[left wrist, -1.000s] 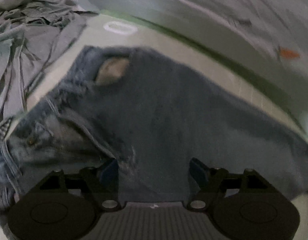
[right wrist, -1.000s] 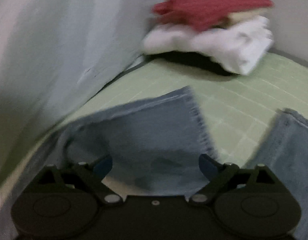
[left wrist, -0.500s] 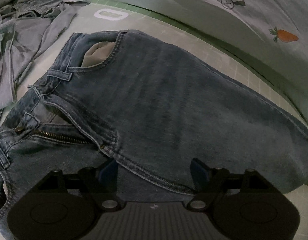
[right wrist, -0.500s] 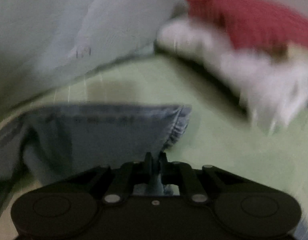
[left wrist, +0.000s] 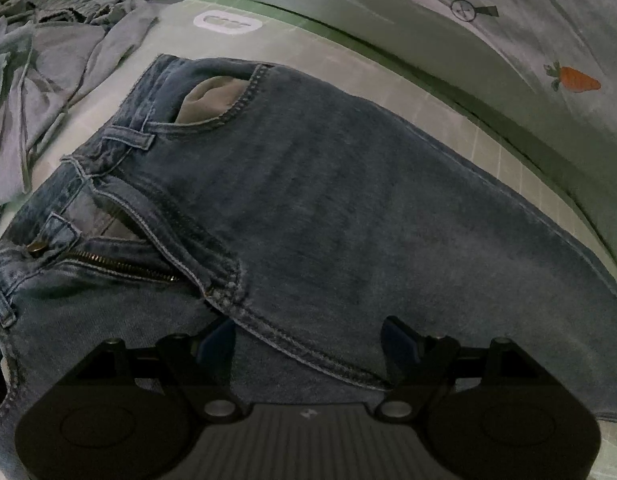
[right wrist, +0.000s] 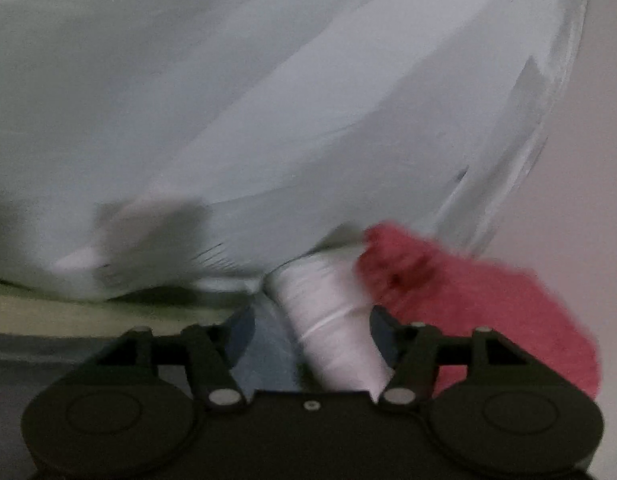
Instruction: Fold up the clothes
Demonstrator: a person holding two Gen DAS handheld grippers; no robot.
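Underneath, pale green gridded mat [left wrist: 488, 152]; behind, grey printed sheet [left wrist: 428, 32].

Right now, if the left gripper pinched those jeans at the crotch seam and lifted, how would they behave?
The jeans would probably drape and sag, since they lie limp and flat on the mat. Their thick seams suggest some weight. The open fly may flop wider, so the open left gripper likely needs a multi-layer bite.

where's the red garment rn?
Right wrist view, lower right: the red garment lies just past the right gripper, against the white garment on its left, by the wall.
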